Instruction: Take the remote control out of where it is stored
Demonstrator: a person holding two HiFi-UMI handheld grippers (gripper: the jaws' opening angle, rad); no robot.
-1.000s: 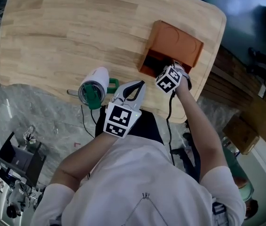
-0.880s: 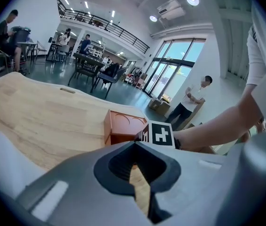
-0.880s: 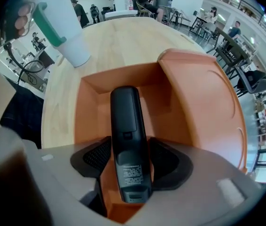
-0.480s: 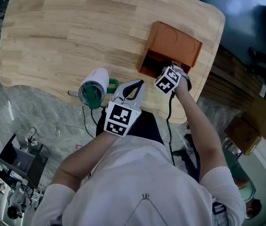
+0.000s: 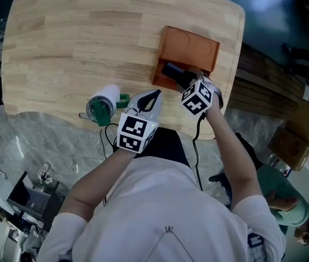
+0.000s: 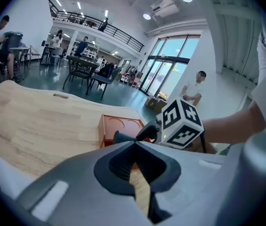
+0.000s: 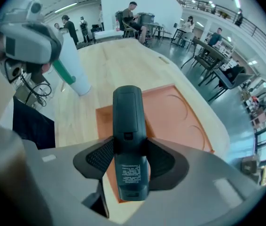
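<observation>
The pale wooden counter (image 5: 61, 42) carries an orange-brown rectangular box (image 5: 195, 45) whose open end faces the person. That opening is dark, and nothing else can be made out inside it. To the left of the box and nearer the person, a white cylindrical tumbler with a green lid and handle (image 5: 102, 103) lies on its side, its contents hidden. The left tool (image 6: 135, 143) hangs between the tumbler and the box with its jaws together at the tips and nothing in them. The right tool (image 7: 130, 160) is at the box's open end, clamped across the middle of a dark, slim plastic remote control (image 7: 129, 140). The remote's far end points over the box, while its labelled back faces up and its near end sticks out behind the jaws. From the head view that far end sits right at the box's mouth, and I cannot tell whether it has fully cleared. The step looks like the withdrawal, which would go best as a straight pull along the remote's length, away from the box. Keeping it level and the grip firm should stop the tip catching the rim or dragging the light box along.
</observation>
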